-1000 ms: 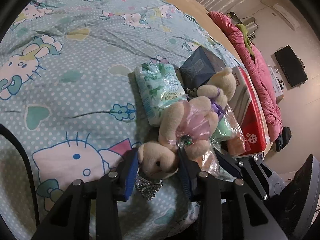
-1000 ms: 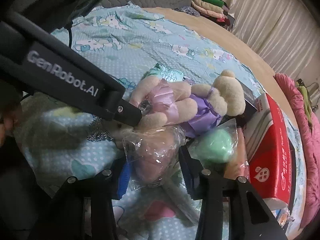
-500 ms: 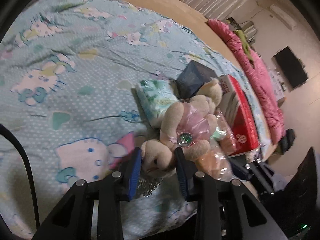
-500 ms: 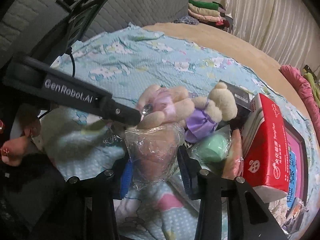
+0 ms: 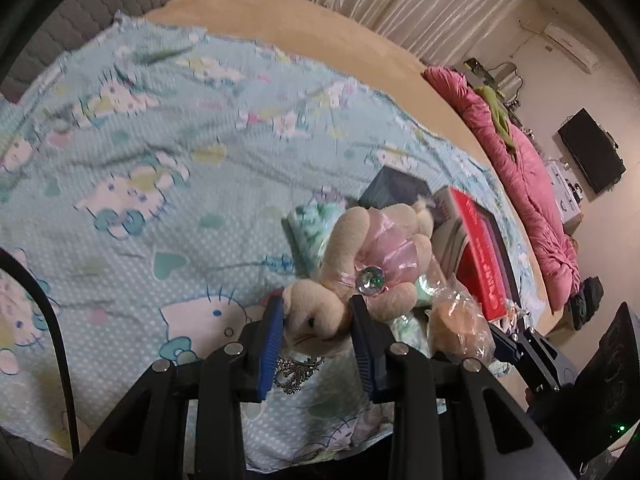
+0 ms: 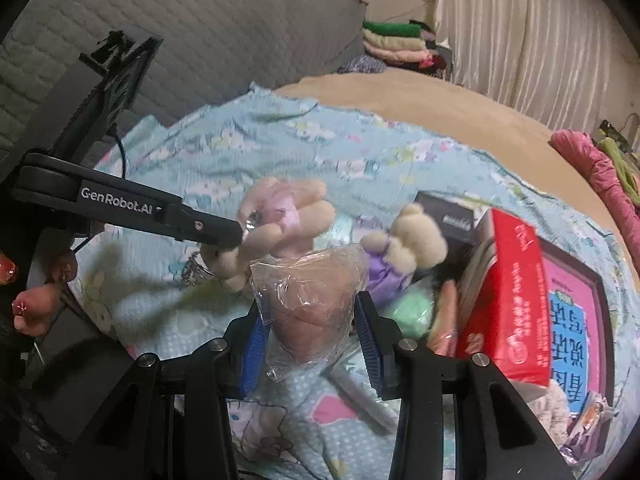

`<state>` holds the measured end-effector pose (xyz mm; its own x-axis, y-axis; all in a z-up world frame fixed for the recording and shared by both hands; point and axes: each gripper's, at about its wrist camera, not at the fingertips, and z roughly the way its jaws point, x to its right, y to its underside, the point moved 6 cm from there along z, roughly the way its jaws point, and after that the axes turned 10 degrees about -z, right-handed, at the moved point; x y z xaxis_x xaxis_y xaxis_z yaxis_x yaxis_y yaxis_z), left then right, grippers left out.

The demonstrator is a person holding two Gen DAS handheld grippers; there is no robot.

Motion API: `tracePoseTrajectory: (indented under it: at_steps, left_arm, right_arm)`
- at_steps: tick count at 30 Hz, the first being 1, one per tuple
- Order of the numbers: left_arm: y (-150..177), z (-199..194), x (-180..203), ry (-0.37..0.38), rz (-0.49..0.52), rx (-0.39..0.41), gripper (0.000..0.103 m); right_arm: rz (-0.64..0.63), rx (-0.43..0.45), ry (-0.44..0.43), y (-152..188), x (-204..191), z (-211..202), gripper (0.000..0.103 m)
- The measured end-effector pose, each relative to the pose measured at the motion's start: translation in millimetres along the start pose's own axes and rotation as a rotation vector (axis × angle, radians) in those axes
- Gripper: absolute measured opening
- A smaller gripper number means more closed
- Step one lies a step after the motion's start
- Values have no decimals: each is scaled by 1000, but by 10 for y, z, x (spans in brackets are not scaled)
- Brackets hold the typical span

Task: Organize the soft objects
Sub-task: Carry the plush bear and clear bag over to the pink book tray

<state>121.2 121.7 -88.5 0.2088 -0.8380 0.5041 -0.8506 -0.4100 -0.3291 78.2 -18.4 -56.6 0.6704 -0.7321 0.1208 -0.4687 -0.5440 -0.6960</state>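
Note:
My left gripper [image 5: 316, 316] is shut on the head of a beige teddy bear in a pink dress [image 5: 372, 256], which hangs above the bed; a silver tiara [image 5: 296, 368] dangles under its head. The right wrist view shows the same bear [image 6: 280, 216] at the tip of the left gripper's fingers [image 6: 216, 234]. My right gripper [image 6: 310, 316] is shut on a brownish soft object in a clear plastic bag [image 6: 316, 300], also off the bed. A second bear in a purple dress [image 6: 408, 248] lies on the blanket behind it.
On the cartoon-cat blanket [image 5: 160, 184] lie a bagged green soft object [image 6: 412, 308], a tissue pack [image 5: 308, 220], a dark box [image 6: 448, 212], a red box [image 6: 512, 292] and a pink book [image 6: 572, 312]. A pink quilt [image 5: 532, 184] lines the bed's far edge. A hand [image 6: 36, 300] holds the left gripper.
Both grippers have risen from the bed, each with its object. The pink-dress bear has come away from the purple-dress bear, which stays on the blanket.

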Motion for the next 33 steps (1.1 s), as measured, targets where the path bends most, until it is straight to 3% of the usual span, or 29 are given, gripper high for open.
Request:
tracePoseTrajectory:
  at_steps: [5,11,33]
  left_arm:
    - [-14,-202,109,-34,17,46,33]
    - [14,-369,329,-25,50,68,33]
    - [278,-642,1363,-43,242,120,33]
  right_arm:
    - [32,32,14,-53,100,-173,43]
    - [77,69,33,-122,255,-381,43]
    - [275,174,157,-128,1140,-1173,43]
